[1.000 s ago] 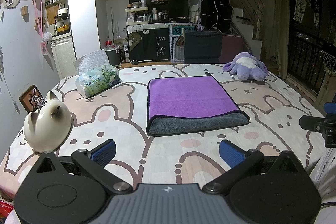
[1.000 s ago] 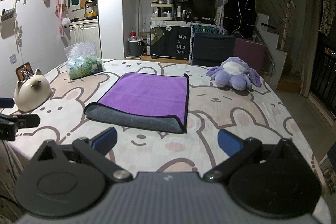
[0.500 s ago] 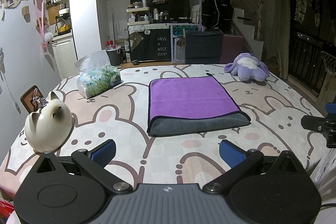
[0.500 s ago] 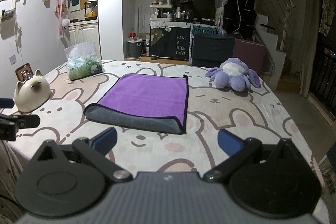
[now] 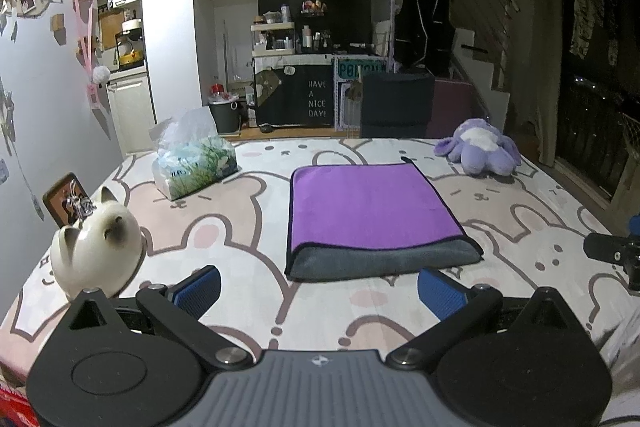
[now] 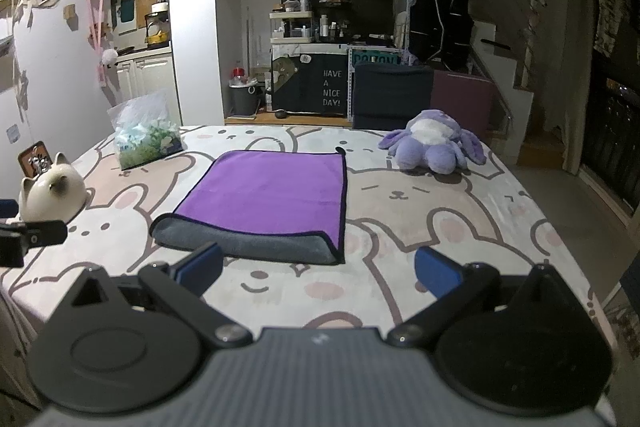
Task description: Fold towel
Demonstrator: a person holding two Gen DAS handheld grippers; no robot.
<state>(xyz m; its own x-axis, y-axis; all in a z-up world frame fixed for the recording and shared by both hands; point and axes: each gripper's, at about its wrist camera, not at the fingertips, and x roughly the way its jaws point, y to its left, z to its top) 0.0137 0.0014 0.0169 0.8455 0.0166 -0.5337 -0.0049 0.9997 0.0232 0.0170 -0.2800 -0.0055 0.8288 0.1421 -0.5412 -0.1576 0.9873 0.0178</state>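
A purple towel with a grey underside (image 5: 368,211) lies folded flat in the middle of the table; its rolled grey fold faces me. It also shows in the right wrist view (image 6: 268,195). My left gripper (image 5: 320,293) is open and empty, held above the table's near edge, short of the towel. My right gripper (image 6: 318,273) is open and empty, also just short of the towel's near fold. Each gripper's tip shows at the edge of the other's view.
A white cat-shaped jar (image 5: 96,251) stands near left. A tissue pack (image 5: 196,163) sits far left. A purple plush toy (image 5: 480,151) lies far right. The table (image 5: 240,227) has a bunny-print cloth. A wall runs along the left.
Both grippers have eased slightly towards the towel; the towel has not moved and both stay open.
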